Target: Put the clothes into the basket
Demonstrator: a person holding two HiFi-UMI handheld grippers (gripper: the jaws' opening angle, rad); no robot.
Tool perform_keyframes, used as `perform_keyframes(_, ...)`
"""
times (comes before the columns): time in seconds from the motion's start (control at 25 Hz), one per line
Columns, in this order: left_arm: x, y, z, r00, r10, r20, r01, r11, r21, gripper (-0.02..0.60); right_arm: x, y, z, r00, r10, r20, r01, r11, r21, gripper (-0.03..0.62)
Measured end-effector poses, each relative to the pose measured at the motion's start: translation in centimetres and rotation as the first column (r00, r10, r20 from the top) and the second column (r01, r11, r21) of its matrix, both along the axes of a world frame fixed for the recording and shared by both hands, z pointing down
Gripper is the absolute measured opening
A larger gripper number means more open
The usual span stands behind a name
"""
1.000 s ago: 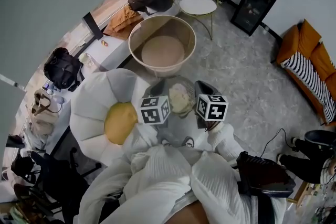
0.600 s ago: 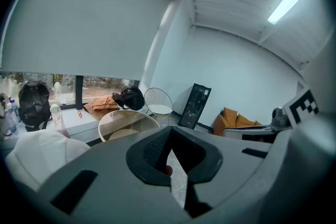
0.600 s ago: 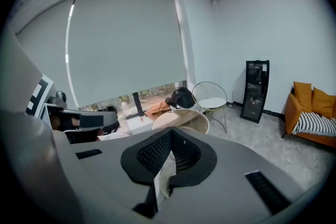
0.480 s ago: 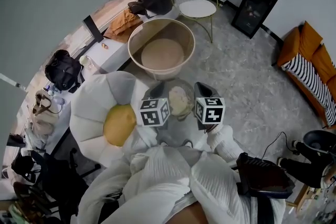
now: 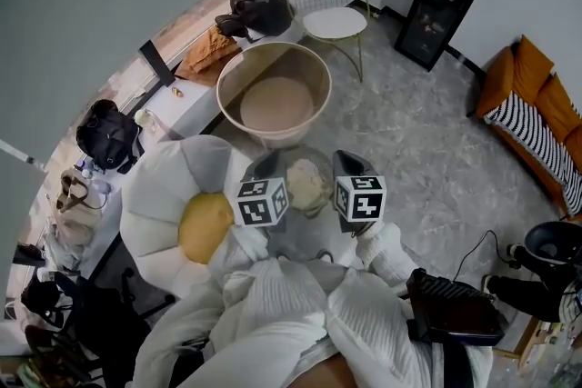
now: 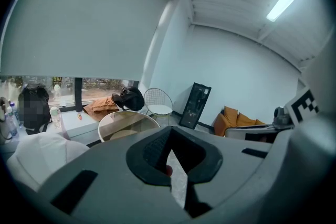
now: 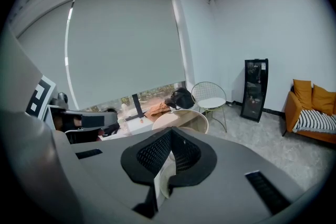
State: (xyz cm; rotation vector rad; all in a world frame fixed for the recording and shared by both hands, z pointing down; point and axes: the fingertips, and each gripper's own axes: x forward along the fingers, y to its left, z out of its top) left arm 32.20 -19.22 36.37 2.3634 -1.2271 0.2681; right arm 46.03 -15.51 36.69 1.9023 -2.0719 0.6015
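The round beige basket [image 5: 273,95] stands on the floor ahead of me; it also shows as the basket [image 6: 127,124] and the basket [image 7: 181,119]. An orange garment [image 5: 207,53] lies on the window ledge, with a dark bundle [image 5: 259,9] beside it. My left gripper [image 5: 270,161] and right gripper [image 5: 344,161] hang side by side near my chest, short of the basket, over a small round glass table [image 5: 314,223]. The left gripper [image 6: 170,131] is shut with nothing in it. The right gripper [image 7: 170,131] is shut and empty too.
A white flower-shaped seat with a yellow centre [image 5: 205,223] is at my left. A wire chair [image 5: 332,9] and a black cabinet [image 5: 441,4] stand behind the basket, an orange sofa [image 5: 532,104] at the right. Bags [image 5: 107,132] line the ledge.
Both grippers have stayed about where they were, side by side. The head view has shifted slightly, so the basket sits a little lower in the picture.
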Motion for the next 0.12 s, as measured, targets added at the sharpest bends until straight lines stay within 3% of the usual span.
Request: perform_keyframes(0.12, 0.58, -0.16, -0.46, 1.000, 0.008, -0.001, -0.008, 1.000, 0.002, 0.006, 0.64, -0.13, -0.49, 1.000, 0.011, 0.005, -0.011, 1.000, 0.000, 0.023)
